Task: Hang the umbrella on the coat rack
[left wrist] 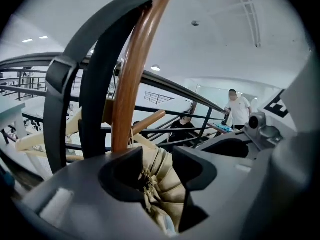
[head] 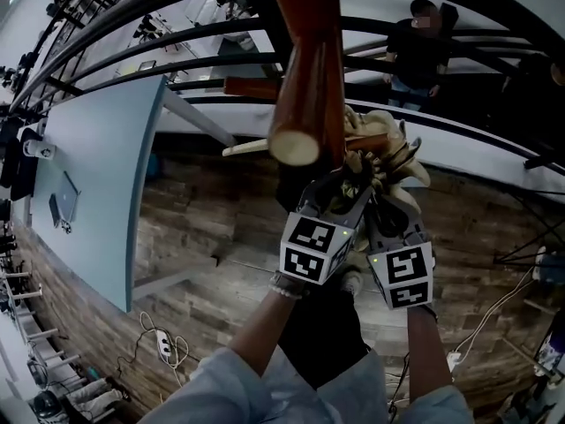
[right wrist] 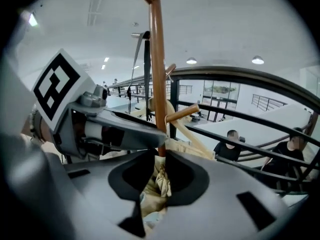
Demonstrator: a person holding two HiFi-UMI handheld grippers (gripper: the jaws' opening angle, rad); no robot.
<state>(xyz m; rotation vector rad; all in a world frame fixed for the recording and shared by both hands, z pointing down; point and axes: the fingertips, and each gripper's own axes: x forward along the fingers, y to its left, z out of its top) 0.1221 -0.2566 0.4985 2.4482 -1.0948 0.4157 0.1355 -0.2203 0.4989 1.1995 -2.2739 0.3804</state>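
Beige folded cloth umbrella (left wrist: 165, 184), six o'clock of the brown wooden pole (right wrist: 157, 84), looks light, floppy: right gripper (right wrist: 159, 156) pinches its bunched folds, likely the surest hold, left gripper (left wrist: 157, 156) gapes slack.

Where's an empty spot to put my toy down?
The pale table is mostly bare, apart from small things at its left edge. The wooden floor beside its leg is free too. Crowded: around the coat rack, where left tongs and right tongs meet the umbrella.

coat rack (head: 309, 60) top cut off, umbrella (head: 413, 173) lower part hidden
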